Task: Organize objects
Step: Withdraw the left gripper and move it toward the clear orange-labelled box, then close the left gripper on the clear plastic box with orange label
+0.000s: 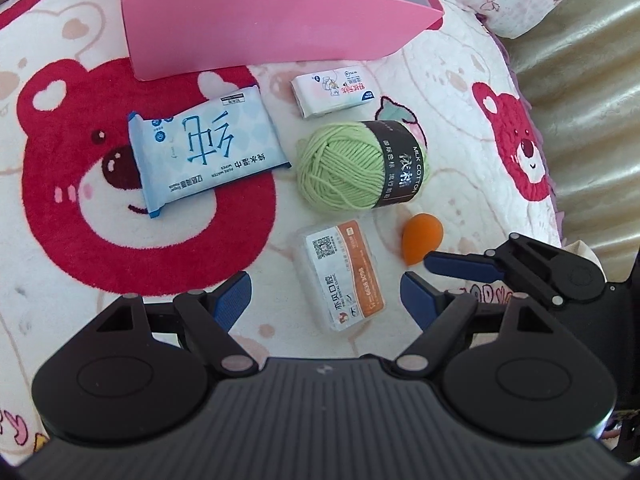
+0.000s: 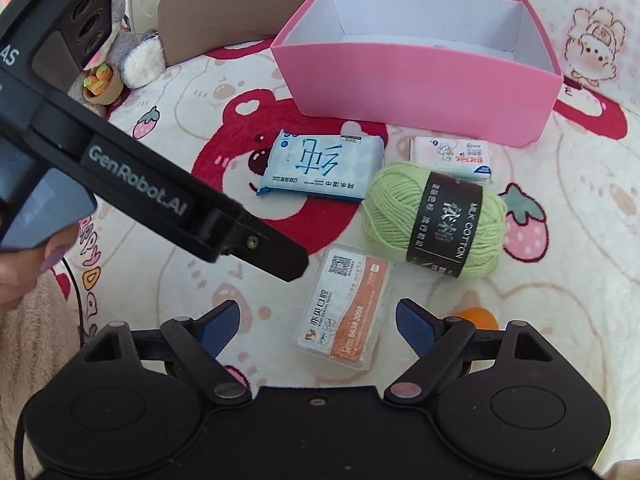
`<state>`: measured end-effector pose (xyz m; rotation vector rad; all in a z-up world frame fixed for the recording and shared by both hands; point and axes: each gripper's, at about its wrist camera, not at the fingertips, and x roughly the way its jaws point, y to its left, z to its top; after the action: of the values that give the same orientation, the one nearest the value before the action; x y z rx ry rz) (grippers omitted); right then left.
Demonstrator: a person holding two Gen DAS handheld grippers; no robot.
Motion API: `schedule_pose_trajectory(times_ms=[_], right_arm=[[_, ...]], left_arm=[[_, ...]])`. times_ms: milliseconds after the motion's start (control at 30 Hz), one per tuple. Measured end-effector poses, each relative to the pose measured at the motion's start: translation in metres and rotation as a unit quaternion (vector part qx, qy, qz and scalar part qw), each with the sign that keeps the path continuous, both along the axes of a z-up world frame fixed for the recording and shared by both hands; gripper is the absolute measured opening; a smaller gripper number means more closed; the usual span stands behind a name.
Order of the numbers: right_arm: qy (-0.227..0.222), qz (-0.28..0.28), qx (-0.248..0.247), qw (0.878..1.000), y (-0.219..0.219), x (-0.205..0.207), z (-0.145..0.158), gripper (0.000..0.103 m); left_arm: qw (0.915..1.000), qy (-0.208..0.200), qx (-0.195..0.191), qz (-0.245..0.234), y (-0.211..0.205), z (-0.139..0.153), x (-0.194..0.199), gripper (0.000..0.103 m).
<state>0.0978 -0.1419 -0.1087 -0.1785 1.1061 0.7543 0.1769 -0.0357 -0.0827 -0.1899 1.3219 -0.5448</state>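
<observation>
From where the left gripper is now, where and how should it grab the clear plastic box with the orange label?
Probably from above, across its two long edges. The plastic box lies flat on the blanket, a shallow rectangle. The left gripper already has open jaws either side of it. The orange sponge lies clear of its right edge, and the yarn ball lies beyond its far end.

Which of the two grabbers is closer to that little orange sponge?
Right. The right gripper has a blue fingertip almost touching the orange sponge. The left gripper hangs over the clear plastic box beside it.
</observation>
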Motion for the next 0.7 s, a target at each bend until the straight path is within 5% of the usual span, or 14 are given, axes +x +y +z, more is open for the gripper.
schedule_pose_trajectory(times_ms=[167, 300, 500, 700], right_arm=[[0.039, -0.033, 0.034, 0.998, 0.002, 0.011, -0.018, 0.088], [0.024, -0.050, -0.001, 0.998, 0.006, 0.010, -0.031, 0.088], [0.024, -0.056, -0.037, 0.997, 0.016, 0.016, -0.052, 0.086], [-0.007, -0.039, -0.064, 0.997, 0.022, 0.009, -0.058, 0.070]], left_arm=[[0.9996, -0.022, 0.008, -0.014, -0.004, -0.017, 0.004, 0.079], [0.9998, -0.013, 0.018, -0.003, -0.001, -0.034, 0.012, 0.077], [0.9994, 0.020, -0.024, -0.013, -0.010, -0.053, 0.019, 0.075], [0.9998, 0.016, -0.010, -0.010, -0.016, -0.060, 0.018, 0.072]])
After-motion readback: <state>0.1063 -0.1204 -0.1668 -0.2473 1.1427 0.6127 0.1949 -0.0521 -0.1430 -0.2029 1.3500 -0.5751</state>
